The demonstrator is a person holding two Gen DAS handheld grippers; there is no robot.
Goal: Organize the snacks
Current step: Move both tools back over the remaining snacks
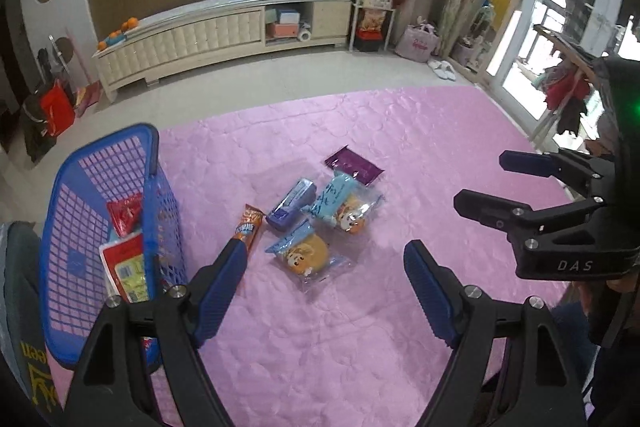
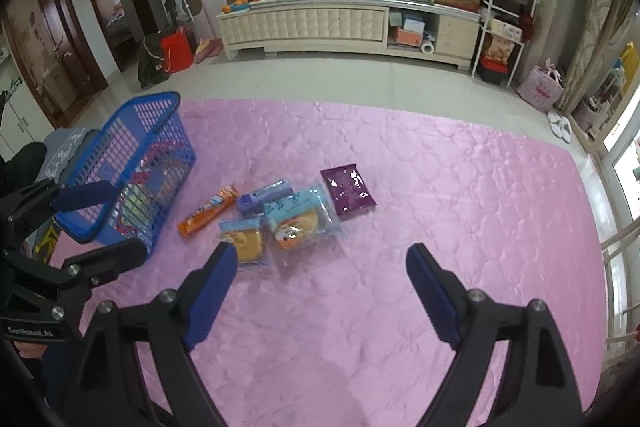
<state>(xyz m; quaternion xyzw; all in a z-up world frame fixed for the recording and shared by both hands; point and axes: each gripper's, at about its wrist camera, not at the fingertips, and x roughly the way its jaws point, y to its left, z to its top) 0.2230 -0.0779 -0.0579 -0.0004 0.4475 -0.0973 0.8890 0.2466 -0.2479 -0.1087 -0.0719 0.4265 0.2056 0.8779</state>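
Pink shiny quilt [image 2: 400,167] held five snack packs [image 2: 296,219] beside blue plastic basket [image 2: 132,147]. We held left gripper [image 1: 324,259] and right gripper [image 2: 320,263] released above, both empty.

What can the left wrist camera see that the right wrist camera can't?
Only the left wrist view looks down into the blue basket, showing a red packet and a white packet clearly, plus a clothes rack at the right. Only the right wrist view shows the brown doors. Both show the pink mat, five loose snacks including the purple packet and orange bar, and both grippers open and empty.
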